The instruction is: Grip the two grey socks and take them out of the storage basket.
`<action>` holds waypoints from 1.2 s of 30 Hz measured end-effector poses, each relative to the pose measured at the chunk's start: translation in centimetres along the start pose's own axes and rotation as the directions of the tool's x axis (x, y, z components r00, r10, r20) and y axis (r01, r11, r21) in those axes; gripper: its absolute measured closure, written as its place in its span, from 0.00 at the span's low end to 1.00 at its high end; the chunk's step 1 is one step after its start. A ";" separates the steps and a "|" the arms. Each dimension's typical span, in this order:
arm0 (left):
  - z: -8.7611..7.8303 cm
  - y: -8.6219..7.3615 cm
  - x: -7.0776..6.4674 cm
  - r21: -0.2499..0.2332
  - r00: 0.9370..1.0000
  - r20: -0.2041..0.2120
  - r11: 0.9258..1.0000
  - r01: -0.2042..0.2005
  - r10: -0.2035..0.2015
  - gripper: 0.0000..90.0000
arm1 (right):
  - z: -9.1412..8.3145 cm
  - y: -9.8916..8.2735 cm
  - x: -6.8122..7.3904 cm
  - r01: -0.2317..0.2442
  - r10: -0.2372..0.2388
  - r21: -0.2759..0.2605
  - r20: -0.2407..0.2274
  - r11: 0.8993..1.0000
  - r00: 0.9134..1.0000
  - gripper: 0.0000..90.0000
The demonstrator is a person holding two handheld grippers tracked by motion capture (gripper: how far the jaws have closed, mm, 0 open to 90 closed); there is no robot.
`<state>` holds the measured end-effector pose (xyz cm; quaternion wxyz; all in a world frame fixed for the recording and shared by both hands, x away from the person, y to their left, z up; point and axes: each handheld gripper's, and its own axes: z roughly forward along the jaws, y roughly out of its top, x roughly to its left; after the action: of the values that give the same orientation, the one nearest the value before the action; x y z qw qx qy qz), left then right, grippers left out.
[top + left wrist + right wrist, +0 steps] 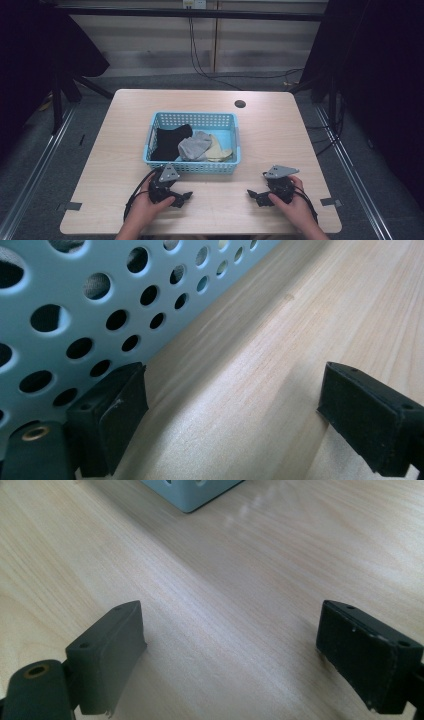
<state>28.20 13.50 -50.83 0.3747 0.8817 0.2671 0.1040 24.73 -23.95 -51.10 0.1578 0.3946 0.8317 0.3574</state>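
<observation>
A light blue perforated basket stands in the middle of the wooden table. Inside lie a black garment, a grey sock and a pale yellow cloth. My left gripper rests on the table just in front of the basket's front left corner, open, with nothing between its jaws. In the left gripper view the gripper has the basket wall close at its left. My right gripper rests at the front right, open and empty. The right gripper view puts the gripper over bare wood, a basket corner far ahead.
A round cable hole sits in the table's far right part. Cables hang behind the table. Tape marks lie at the front corners. Dark stands flank the table on both sides.
</observation>
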 end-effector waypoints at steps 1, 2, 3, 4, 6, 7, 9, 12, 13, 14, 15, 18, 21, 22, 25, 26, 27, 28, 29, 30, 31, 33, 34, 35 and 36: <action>0.0 0.0 0.0 0.000 1.000 0.000 1.000 0.000 0.000 0.13 | 0.0 0.0 0.0 -0.001 0.001 0.000 0.000 1.000 1.000 0.13; 0.0 0.0 0.0 0.000 1.000 -0.001 1.000 0.000 0.000 0.13 | 0.0 0.0 0.0 -0.001 0.001 -0.001 0.000 1.000 1.000 0.13; 0.0 0.0 0.0 0.001 1.000 0.002 1.000 0.004 -0.004 0.13 | 0.0 0.0 0.0 -0.001 0.001 -0.001 0.000 1.000 1.000 0.13; 0.0 0.0 -0.1 0.000 1.000 0.002 1.000 0.007 -0.007 0.13 | 0.0 0.0 0.0 -0.009 0.009 0.002 0.004 1.000 1.000 0.13; -0.1 0.1 0.0 0.012 1.000 0.009 1.000 0.004 -0.004 0.12 | 0.0 0.0 0.0 -0.011 0.011 0.003 0.006 1.000 1.000 0.13; -0.1 0.1 0.0 0.012 1.000 0.009 1.000 0.004 -0.004 0.13 | 0.0 0.0 0.0 -0.011 0.011 0.003 0.006 1.000 1.000 0.13; -0.3 0.4 0.0 0.038 1.000 0.011 0.999 0.014 -0.014 0.14 | 0.0 0.0 0.0 -0.011 0.011 0.003 0.006 1.000 1.000 0.13; -0.5 0.8 0.1 0.066 0.998 0.031 0.996 0.055 -0.057 0.19 | 0.0 0.0 0.1 -0.013 0.013 0.003 0.006 1.000 1.000 0.13; -0.5 1.0 0.1 0.078 0.998 0.032 0.995 0.056 -0.058 0.19 | 0.0 0.0 0.1 -0.013 0.013 0.003 0.006 1.000 1.000 0.13; -0.6 1.3 0.0 0.106 0.999 0.029 0.994 0.039 -0.042 0.19 | 0.0 0.0 0.1 -0.015 0.015 0.002 0.008 1.000 1.000 0.13; -0.6 1.3 0.0 0.106 0.999 0.029 0.994 0.039 -0.042 0.19 | 0.0 0.0 0.1 -0.015 0.015 0.002 0.008 1.000 1.000 0.13; -1.2 1.9 0.2 0.143 0.999 0.023 0.989 0.039 -0.042 0.19 | -0.1 -0.1 0.1 -0.016 0.015 0.002 0.014 1.000 1.000 0.13; -2.2 2.6 0.4 0.154 0.999 0.019 0.987 0.044 -0.047 0.19 | -0.2 -0.2 0.1 -0.018 0.018 0.003 0.017 1.000 1.000 0.13; -2.5 2.8 0.3 0.169 0.999 0.005 0.985 0.042 -0.043 0.19 | -0.2 -0.2 0.1 -0.020 0.020 0.003 0.017 1.000 1.000 0.13; -3.2 3.2 0.4 0.185 0.998 0.025 0.981 0.054 -0.059 0.18 | -0.3 -0.3 0.1 -0.016 0.016 -0.001 0.016 1.000 1.000 0.13; -3.8 3.6 0.4 0.186 0.996 0.045 0.981 0.063 -0.073 0.18 | -0.4 -0.4 0.2 -0.030 0.030 0.004 0.016 1.000 0.999 0.13; -3.8 3.6 0.4 0.186 0.996 0.045 0.981 0.063 -0.073 0.18 | -0.4 -0.4 0.2 -0.030 0.030 0.004 0.016 1.000 0.999 0.13; -4.0 3.8 0.4 0.196 0.997 0.045 0.979 0.059 -0.069 0.18 | -0.5 -0.4 0.2 -0.029 0.029 0.004 0.017 1.000 0.999 0.13; -4.2 4.0 0.5 0.213 0.997 0.042 0.976 0.054 -0.064 0.18 | -0.5 -0.4 0.2 -0.029 0.029 0.004 0.017 1.000 0.999 0.13; -4.5 4.2 0.5 0.228 0.998 0.031 0.972 0.052 -0.061 0.18 | -0.5 -0.4 0.2 -0.029 0.029 0.006 0.019 1.000 0.999 0.13; -4.8 4.4 0.6 0.236 0.997 0.027 0.970 0.060 -0.068 0.18 | -0.5 -0.4 0.2 -0.024 0.024 0.002 0.016 1.000 1.000 0.13; -5.6 5.0 0.9 0.237 0.995 0.037 0.968 0.077 -0.089 0.18 | -0.5 -0.4 0.2 -0.023 0.023 0.001 0.015 1.000 1.000 0.13; -6.0 5.3 1.0 0.237 0.995 0.043 0.969 0.073 -0.086 0.18 | -0.5 -0.4 0.2 -0.023 0.023 0.001 0.015 1.000 1.000 0.13; -6.3 5.7 1.1 0.235 0.995 0.047 0.969 0.075 -0.088 0.18 | -0.5 -0.5 0.2 -0.021 0.021 0.002 0.018 1.000 1.000 0.13; -6.8 6.5 1.3 0.261 0.994 0.057 0.962 0.080 -0.098 0.19 | -0.5 -0.5 0.2 -0.020 0.020 -0.001 0.017 1.000 1.000 0.13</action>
<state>29.26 14.60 -41.46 0.2698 0.9133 0.3044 0.0206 24.03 -24.24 -51.08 0.1614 0.4060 0.8262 0.3557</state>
